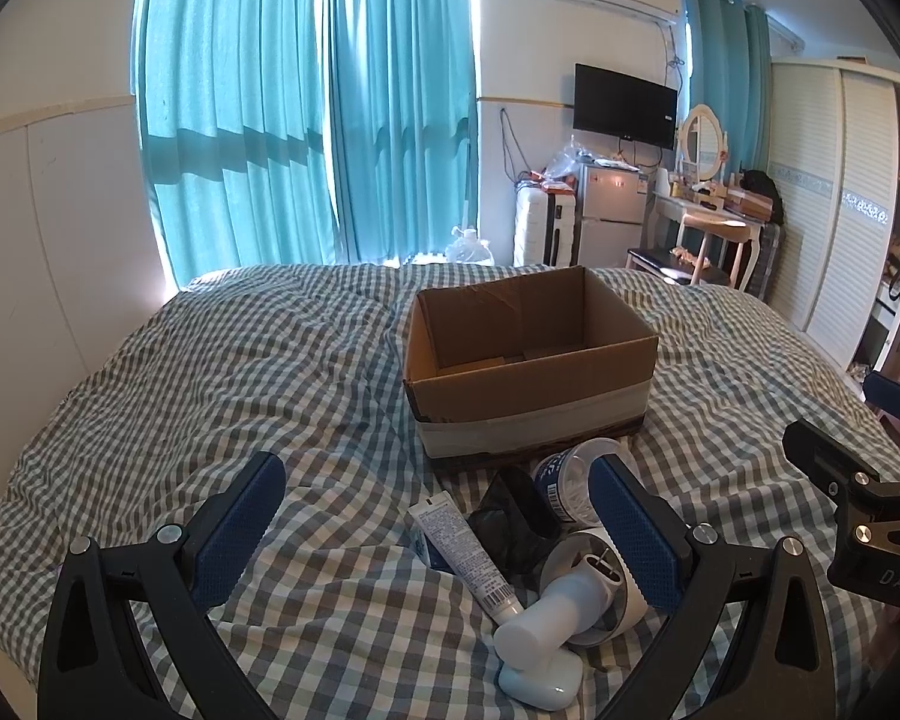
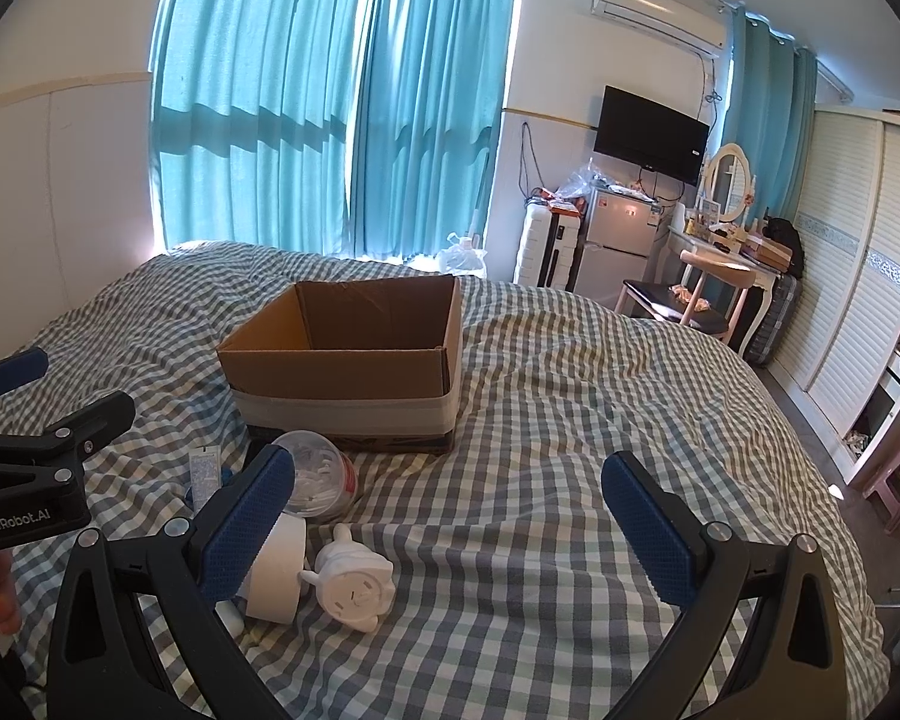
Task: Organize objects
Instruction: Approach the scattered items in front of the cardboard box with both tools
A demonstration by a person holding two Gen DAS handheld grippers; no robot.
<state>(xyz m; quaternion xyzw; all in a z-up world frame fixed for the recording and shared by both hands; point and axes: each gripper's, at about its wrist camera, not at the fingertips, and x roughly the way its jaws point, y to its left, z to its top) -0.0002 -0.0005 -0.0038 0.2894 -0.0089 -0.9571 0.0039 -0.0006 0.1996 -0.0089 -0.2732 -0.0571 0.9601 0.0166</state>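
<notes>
Your cardboard box (image 1: pixel 531 360) sits open on the checked bed (image 1: pixel 210 372) with nothing visible inside, the toiletries (image 1: pixel 510 540) heaped just before it, both grippers' jaws spread wide, teal curtains (image 1: pixel 306 108) behind.

An open brown box (image 1: pixel 531 360), taped around its base, stands upright. Just before it lie a clear tub (image 1: pixel 570 477) on its side, a black pouch (image 1: pixel 513 519), a white tube (image 1: pixel 468 555), a white pump bottle (image 1: pixel 561 600) and a white figurine (image 2: pixel 354 585).
</notes>
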